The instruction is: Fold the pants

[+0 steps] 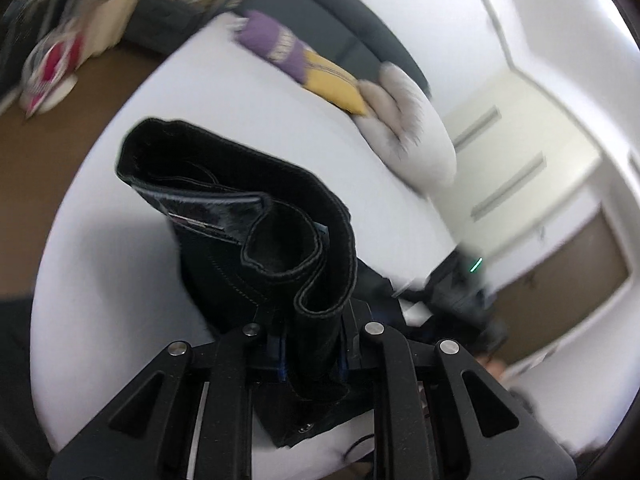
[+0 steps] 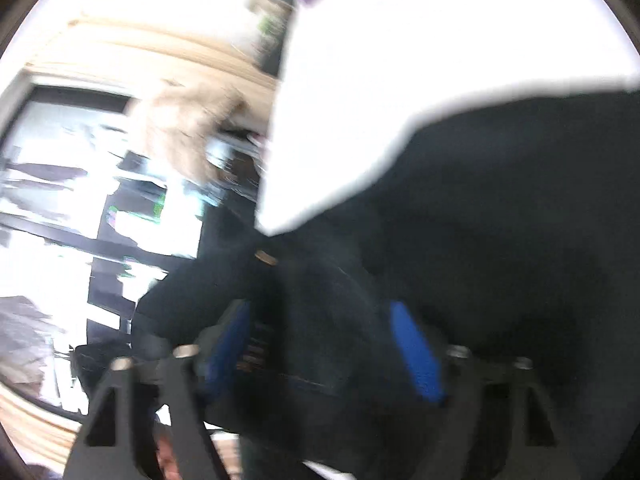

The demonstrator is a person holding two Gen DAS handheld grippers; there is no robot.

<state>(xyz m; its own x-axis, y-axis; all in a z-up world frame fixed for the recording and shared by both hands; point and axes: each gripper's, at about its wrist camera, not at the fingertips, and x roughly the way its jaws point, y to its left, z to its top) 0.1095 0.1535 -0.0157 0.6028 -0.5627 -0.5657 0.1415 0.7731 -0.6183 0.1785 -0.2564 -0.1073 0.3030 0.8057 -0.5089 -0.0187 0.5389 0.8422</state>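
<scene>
My left claw is clamped narrow on a thick fold of the black pants, and the cloth stands up between the fingers in a curled, doubled band with stitched hems. The lifted part hangs above the white bed; more of the dark cloth trails off to the right of my grip, down toward the sheet. Far across the bed lie a purple pillow, a yellow pillow touching it, and a pale furry cushion beside that, all along the dark headboard. A white wardrobe stands to the right.

My right claw stands wide, its blue pads well apart. The pants lie between and ahead of those fingers, spreading over the right half of the view on the white bed. This view is blurred, so I cannot tell whether either pad touches the cloth. Beyond the bed's edge, at left, is a smeared room with a bright window.
</scene>
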